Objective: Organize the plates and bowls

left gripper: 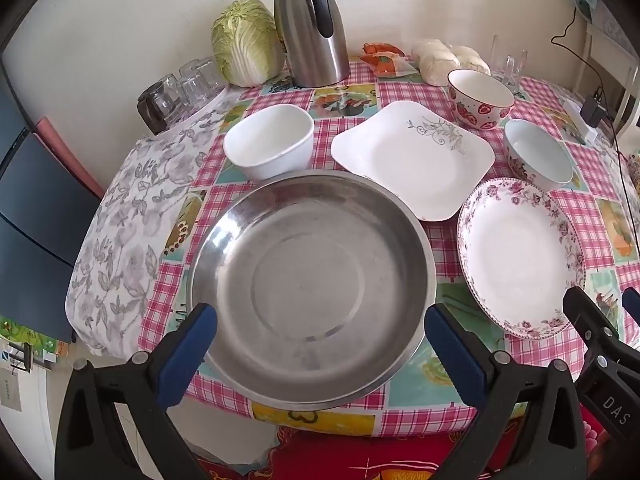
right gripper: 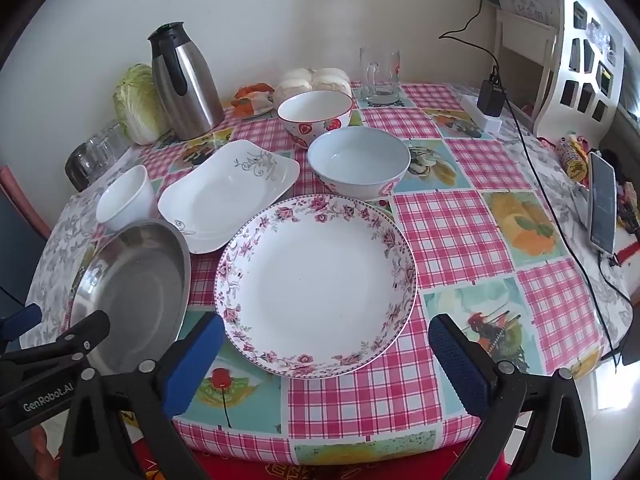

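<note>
A steel basin (left gripper: 312, 284) sits at the table's near edge, with my open left gripper (left gripper: 320, 344) just in front of it, holding nothing. A round floral plate (right gripper: 316, 280) lies to its right, with my open, empty right gripper (right gripper: 326, 356) just before it. Behind them stand a square white plate (left gripper: 412, 160), a plain white bowl (left gripper: 270, 142), a strawberry bowl (left gripper: 478, 98) and a pale blue bowl (left gripper: 536, 154). The basin also shows in the right wrist view (right gripper: 132, 296).
At the back stand a steel thermos jug (left gripper: 312, 24), a cabbage (left gripper: 246, 42), several glasses (left gripper: 180, 90), buns (left gripper: 448, 60) and a glass mug (right gripper: 378, 76). A phone (right gripper: 602, 208), charger (right gripper: 490, 100) and cable lie right.
</note>
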Tool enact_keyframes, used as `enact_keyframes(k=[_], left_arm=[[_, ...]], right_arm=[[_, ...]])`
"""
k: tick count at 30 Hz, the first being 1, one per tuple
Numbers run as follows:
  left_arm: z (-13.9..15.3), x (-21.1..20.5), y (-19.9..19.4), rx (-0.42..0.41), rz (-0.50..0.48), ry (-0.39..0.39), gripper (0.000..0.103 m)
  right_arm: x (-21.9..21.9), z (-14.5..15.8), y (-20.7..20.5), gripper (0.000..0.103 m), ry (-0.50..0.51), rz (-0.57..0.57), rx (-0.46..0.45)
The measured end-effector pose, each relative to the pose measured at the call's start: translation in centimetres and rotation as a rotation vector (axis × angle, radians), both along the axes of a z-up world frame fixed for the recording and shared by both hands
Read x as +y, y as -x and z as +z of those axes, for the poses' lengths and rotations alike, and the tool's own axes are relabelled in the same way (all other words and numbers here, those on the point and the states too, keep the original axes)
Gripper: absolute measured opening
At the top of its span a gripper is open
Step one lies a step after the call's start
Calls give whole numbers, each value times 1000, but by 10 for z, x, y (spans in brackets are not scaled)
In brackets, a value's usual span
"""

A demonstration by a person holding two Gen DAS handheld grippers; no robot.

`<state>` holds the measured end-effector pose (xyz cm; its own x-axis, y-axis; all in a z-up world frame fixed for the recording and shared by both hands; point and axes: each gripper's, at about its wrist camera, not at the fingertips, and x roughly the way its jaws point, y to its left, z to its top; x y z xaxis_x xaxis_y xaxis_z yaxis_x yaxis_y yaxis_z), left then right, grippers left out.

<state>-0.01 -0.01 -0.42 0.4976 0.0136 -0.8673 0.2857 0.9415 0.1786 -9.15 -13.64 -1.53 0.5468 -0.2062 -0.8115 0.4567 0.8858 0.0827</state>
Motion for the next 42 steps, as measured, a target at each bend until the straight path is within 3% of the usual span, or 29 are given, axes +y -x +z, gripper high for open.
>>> enact_keyframes(k=[42], left_arm=[[-3,4,-4,18,16,0,103]], right_arm=[[-1,0,-2,103,5,0,1]])
